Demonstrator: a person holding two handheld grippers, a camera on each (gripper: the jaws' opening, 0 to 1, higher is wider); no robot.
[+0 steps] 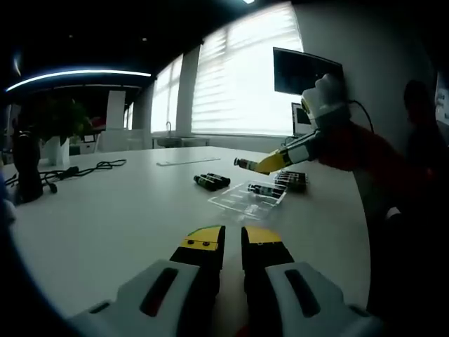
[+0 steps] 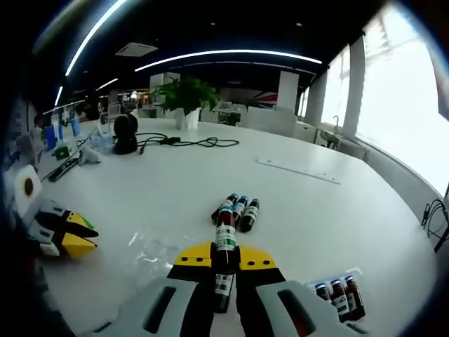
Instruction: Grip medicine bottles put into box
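While right gripper (image 2: pixel 225 261) clamps bottle (image 2: pixel 224 242) lengthwise along jaws, clear box (image 2: pixel 151 254) lies just left-below; left gripper (image 1: pixel 233 245) narrow, empty.

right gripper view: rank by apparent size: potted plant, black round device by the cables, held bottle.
1. potted plant
2. held bottle, looks large partly because it sits between the right gripper fingers, close to the camera
3. black round device

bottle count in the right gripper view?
7. One bottle clamped in the right hand-held gripper; three lying side by side on the table just beyond it; three more at lower right. Others may be hidden behind the gripper.
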